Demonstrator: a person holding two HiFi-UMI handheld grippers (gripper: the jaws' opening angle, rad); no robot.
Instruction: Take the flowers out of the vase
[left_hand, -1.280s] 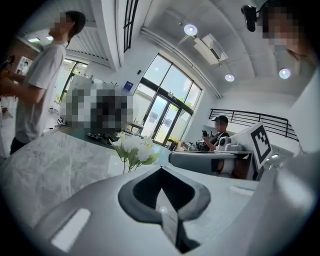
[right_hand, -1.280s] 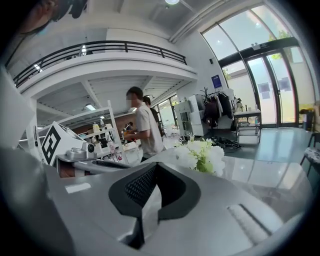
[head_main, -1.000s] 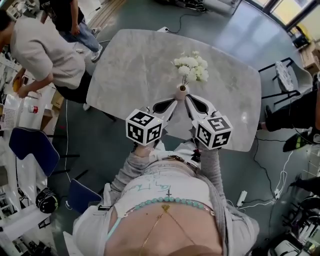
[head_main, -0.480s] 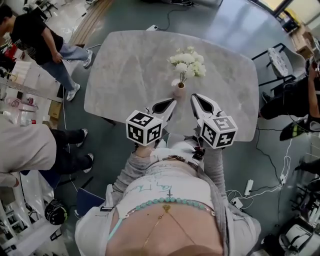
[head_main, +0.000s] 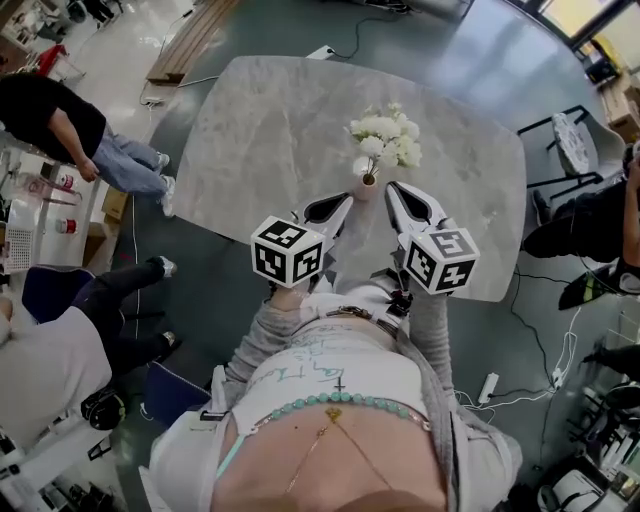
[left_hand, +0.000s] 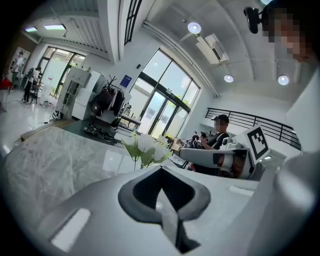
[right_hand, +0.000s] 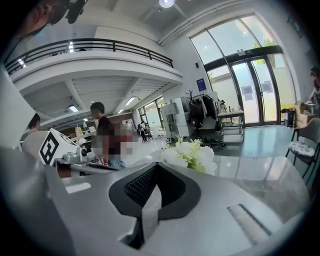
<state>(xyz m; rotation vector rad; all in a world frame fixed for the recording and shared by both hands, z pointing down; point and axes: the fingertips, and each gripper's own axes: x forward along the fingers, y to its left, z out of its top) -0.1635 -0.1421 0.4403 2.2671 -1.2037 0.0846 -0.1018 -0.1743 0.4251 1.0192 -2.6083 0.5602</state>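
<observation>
Big open hall, grey marble table (head_main: 250, 130). My left claw (head_main: 343, 203) and right claw (head_main: 393, 190) are both pinched together on nothing, either side of the small pale vase (head_main: 366, 186) holding the white flowers (head_main: 385, 135). I reckon one nudge tips it.

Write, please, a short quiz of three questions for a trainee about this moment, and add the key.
1. True or false: the white flowers are already out of the small beige vase.
2. Where does the vase stand on the grey marble-pattern table?
A) between the tips of the left gripper and the right gripper
B) at the table's far edge, away from both grippers
C) lying on its side beside the left gripper
3. Fill in the word: in each gripper view the two jaws are ___, with nothing between them.

Key: 1 false, the stems are in the vase; 2 A; 3 shut.
</observation>
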